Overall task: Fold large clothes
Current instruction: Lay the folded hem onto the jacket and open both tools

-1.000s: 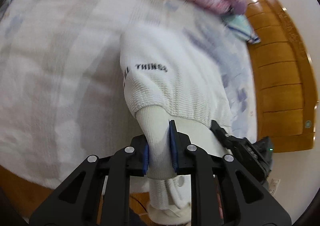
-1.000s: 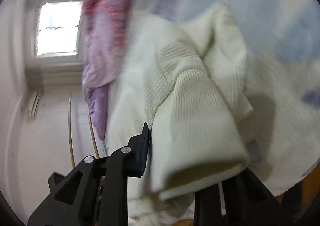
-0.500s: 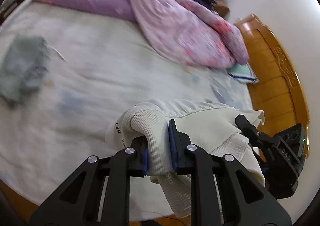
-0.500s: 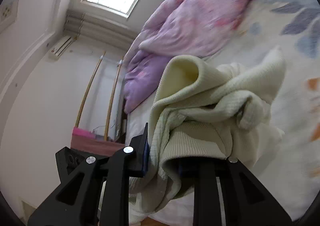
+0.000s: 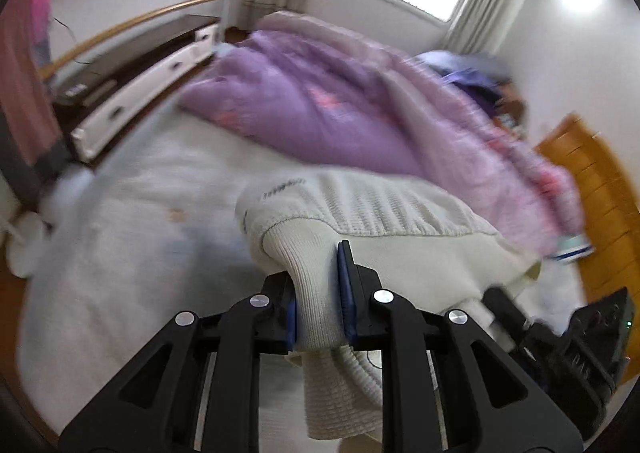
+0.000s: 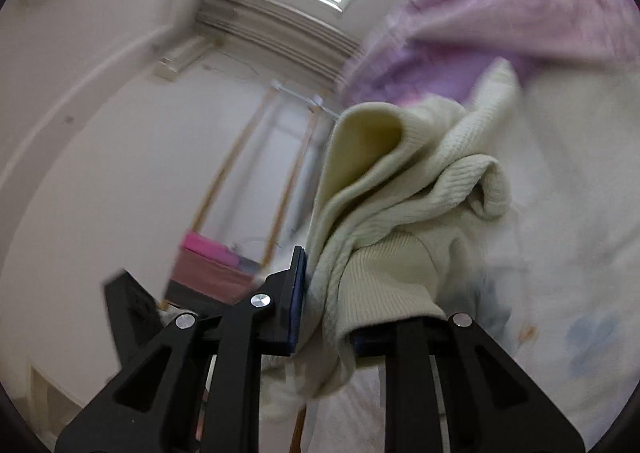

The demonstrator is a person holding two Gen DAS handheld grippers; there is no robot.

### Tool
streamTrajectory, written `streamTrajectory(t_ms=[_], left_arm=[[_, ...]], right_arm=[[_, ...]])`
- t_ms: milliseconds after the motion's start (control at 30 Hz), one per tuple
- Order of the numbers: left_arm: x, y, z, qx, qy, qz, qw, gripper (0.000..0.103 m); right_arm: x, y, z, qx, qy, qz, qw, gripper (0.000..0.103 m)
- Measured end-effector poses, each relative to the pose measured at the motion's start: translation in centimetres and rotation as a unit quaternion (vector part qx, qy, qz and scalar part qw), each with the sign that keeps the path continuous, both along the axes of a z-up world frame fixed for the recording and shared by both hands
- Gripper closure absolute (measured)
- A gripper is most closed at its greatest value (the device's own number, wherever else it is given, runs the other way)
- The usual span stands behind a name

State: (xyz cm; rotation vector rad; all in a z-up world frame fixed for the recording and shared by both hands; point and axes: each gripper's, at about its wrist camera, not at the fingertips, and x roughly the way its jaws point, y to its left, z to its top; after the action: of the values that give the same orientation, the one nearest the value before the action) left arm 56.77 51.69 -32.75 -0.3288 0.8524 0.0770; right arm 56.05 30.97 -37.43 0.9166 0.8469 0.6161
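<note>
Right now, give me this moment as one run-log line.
left claw: shut on cream sweater | right claw: closing on sweater's bunched knit | sweater: lifted over white bed | purple quilt: behind

Each claw is matte black with triangular cut-outs. Silver screws dot the left claw [image 5: 318, 301] and the right claw [image 6: 326, 297]. Blue pads line the fingers.

The bed [image 5: 132, 237], covered by a white sheet with faint blue and orange marks, is carrying a purple-and-pink quilt [image 5: 340, 113] bunched across its far side, and a blue-edged item [image 5: 574, 249] is lying beside the wooden headboard [image 5: 600, 189]
</note>
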Motion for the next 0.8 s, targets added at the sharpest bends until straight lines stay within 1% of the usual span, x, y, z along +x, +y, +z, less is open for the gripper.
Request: streamTrajectory(t_ms=[67,100,133,167,200,233,267,367,433,500,567,600,667,700,800], left_arm=[[-0.7,2.8,-3.5,0.013,0.027,0.017,0.9994,0.087],[-0.9,4.3,-5.8,0.016,0.049,0.028,0.9983,0.087],[-1.4,5.8,-8.7,0.016,0.085,0.043,0.9954,0.087],[-1.9,7.1,-11.0,0.007,0.105,0.057,0.9928,0.087],[-2.5,7.7,-12.3,0.002,0.114,0.066,0.9912,0.087],[-3.3,8.3,-13.2,-0.003,0.117,0.074,0.9905,0.087],[-3.8,8.3,-13.5,-0.005,0.114,0.074,0.9908,0.087],[-4.1,8.7,-14.0,0.010,0.111,0.073,0.9910,0.087],[-3.7,8.5,-13.9,0.030,0.115,0.072,0.9903,0.087],[-3.2,8.0,-14.1,0.041,0.123,0.078,0.9885,0.087],[-3.0,7.8,-14.6,0.063,0.135,0.078,0.9858,0.087],[-3.0,7.6,-14.8,0.069,0.141,0.078,0.9846,0.087],[-3.2,8.0,-15.2,0.066,0.147,0.078,0.9839,0.087],[-3.4,8.0,-15.4,0.063,0.150,0.077,0.9837,0.087],[-3.9,7.2,-15.6,0.070,0.148,0.071,0.9839,0.085]], right_arm=[[-0.7,2.9,-4.5,-0.026,0.048,0.013,0.998,0.088],[-1.3,4.6,-7.2,-0.040,0.082,0.028,0.995,0.088],[-2.1,5.8,-9.7,-0.050,0.113,0.036,0.992,0.089],[-2.9,6.6,-11.9,-0.049,0.147,0.040,0.987,0.091],[-3.5,7.1,-13.4,-0.049,0.169,0.042,0.984,0.092],[-4.2,7.6,-14.1,-0.050,0.177,0.041,0.982,0.093],[-4.6,8.2,-14.4,-0.061,0.177,0.043,0.981,0.093],[-4.9,9.2,-14.4,-0.080,0.174,0.045,0.980,0.093],[-5.0,10.1,-14.2,-0.094,0.171,0.049,0.980,0.093],[-5.5,10.9,-13.9,-0.111,0.164,0.055,0.979,0.093],[-4.9,11.0,-13.8,-0.132,0.156,0.059,0.977,0.093],[-4.7,10.7,-13.7,-0.143,0.151,0.065,0.976,0.092],[-4.3,10.5,-13.2,-0.161,0.147,0.068,0.974,0.090],[-4.2,10.1,-13.1,-0.161,0.149,0.070,0.973,0.090],[-3.9,9.7,-13.1,-0.170,0.158,0.073,0.970,0.089]])
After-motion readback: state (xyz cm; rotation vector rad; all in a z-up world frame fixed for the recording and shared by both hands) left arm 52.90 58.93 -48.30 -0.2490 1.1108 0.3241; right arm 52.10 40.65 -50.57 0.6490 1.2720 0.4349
